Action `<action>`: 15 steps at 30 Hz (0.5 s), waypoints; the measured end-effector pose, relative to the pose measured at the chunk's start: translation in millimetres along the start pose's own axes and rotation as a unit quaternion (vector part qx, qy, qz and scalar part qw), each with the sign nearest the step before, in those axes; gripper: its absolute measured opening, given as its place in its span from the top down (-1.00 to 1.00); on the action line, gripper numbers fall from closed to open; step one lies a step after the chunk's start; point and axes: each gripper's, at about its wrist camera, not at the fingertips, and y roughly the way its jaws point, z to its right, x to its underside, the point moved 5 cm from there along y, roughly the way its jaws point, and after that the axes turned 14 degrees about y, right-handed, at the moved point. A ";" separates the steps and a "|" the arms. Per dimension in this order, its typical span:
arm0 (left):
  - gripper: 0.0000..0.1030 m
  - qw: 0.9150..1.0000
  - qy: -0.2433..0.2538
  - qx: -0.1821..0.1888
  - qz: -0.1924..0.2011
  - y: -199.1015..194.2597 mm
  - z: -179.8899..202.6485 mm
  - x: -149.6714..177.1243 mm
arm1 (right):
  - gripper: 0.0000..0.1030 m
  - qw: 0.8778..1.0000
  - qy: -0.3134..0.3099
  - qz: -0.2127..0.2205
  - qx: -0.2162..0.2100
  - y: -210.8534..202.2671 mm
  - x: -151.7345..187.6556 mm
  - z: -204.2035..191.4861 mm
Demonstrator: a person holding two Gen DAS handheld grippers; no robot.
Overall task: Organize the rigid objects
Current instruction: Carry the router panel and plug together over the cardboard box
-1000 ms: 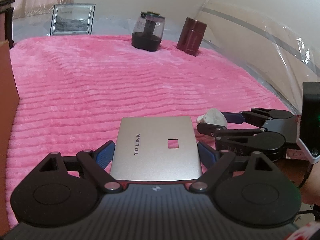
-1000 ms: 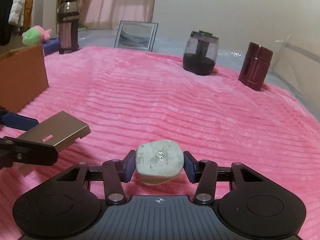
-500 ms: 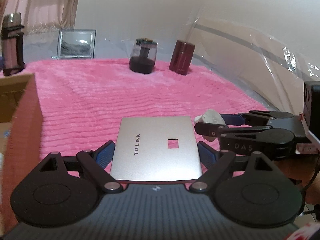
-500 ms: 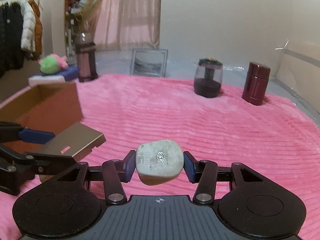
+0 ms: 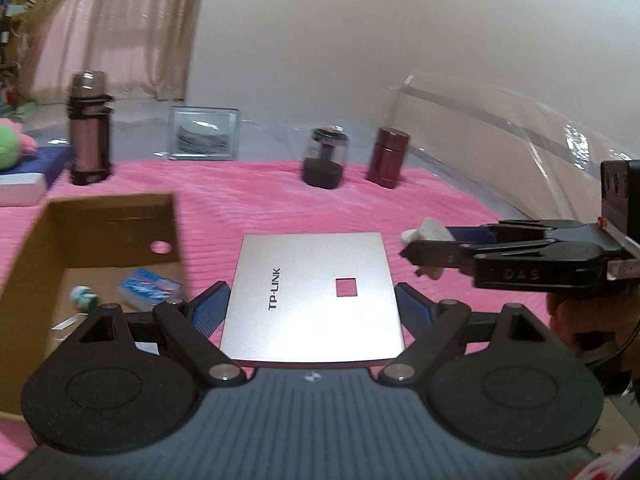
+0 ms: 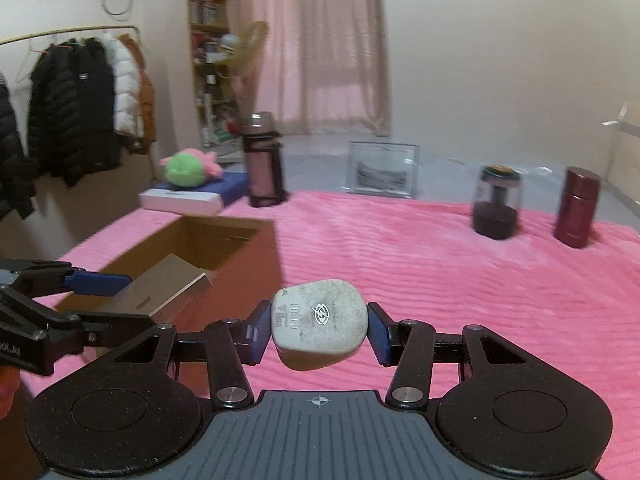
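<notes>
Left to right: open cardboard box on the pink bed; left tool clamping a flat silver router, held in the air beside the box; right tool gripping a scuffed white plug. Risk: the smooth, side-pinched router may slip or catch the box wall.

Box left of router (plug right)

Right gripper clamps white plug above pink blanket; cardboard box near blanket's left edge.
</notes>
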 end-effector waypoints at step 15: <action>-0.66 0.991 0.068 -0.090 -0.067 -52.3 -160.9 16.0 | 0.10 0.989 -0.089 -0.057 -0.103 85.2 -5.9 -111.9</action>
